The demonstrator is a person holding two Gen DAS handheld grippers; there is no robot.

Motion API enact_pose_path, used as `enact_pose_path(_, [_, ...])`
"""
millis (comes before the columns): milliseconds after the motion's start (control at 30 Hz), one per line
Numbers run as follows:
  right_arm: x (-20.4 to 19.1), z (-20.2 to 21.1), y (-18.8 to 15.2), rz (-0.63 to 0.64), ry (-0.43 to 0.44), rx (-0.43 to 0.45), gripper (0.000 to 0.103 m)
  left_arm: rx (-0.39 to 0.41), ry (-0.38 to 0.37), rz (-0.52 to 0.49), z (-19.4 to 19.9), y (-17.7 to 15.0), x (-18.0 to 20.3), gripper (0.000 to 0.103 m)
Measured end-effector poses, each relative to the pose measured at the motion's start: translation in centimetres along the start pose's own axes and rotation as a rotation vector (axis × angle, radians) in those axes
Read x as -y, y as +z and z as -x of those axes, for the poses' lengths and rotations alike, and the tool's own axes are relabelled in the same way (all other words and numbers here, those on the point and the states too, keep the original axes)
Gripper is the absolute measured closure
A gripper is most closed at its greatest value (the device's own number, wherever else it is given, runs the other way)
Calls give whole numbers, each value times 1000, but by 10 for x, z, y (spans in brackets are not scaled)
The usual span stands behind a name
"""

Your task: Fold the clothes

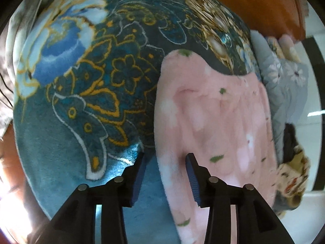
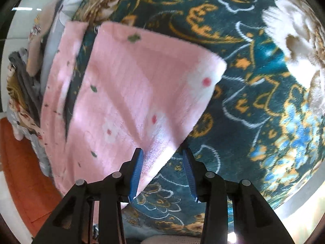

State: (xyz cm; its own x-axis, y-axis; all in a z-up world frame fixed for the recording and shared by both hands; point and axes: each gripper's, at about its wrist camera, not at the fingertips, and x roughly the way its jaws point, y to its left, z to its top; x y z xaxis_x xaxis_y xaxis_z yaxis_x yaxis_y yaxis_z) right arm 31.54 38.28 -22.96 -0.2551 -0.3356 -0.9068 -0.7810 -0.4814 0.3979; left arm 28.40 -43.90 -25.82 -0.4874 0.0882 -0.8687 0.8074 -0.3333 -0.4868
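Pink garment (image 2: 126, 93): I see soft, fuzzy fleece, matt.
Teal blanket (image 1: 85, 105): plush pile cloth with a slight sheen.
Left gripper (image 1: 165, 174): I see matt black plastic, ribbed blue pads, dull metal pins.
Orange surface (image 1: 254, 6): looks smooth.

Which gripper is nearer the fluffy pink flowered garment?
Right. The right gripper has the pink garment between its open fingers; the left gripper straddles its edge, also open.
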Motion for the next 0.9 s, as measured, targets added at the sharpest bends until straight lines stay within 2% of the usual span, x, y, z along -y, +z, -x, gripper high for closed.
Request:
enact_pose_path(33, [-3,0,0,-2,7,7,77,0,-14,5,1,1,-1,59])
enact_pose_path(67, [-7,0,2,-6,26,13,94,1,-28,9,1,2,-1,59])
enact_pose_path(133, [-21,2,9,25,56,16,97,1,-55,19,3,5,-3,63])
enact_pose_path(167, [-28,3,12,44,70,17,97,1,-69,24,4,6,-3,68])
enact_pose_path(200, [-36,5,15,63,84,19,98,-4,-72,10,4,7,-1,91])
enact_pose_path(233, [-45,7,20,82,109,23,98,-9,-54,-8,6,8,3,98])
enact_pose_path(300, [-64,14,33,116,174,37,99,-10,-30,-32,13,9,13,98])
enact_pose_path(400, [-91,27,56,140,288,74,99,-10,-88,-33,29,20,39,98])
enact_pose_path(500, [-123,31,85,126,389,120,99,-15,-131,-114,36,34,96,98])
enact_pose_path(600, [-160,26,116,127,442,156,99,-20,-148,-204,31,50,165,98])
enact_pose_path(733, [-213,29,156,153,496,205,99,-18,-128,-236,8,72,236,98])
enact_pose_path(900, [-263,20,192,160,484,240,99,-10,-52,-317,-24,79,302,98])
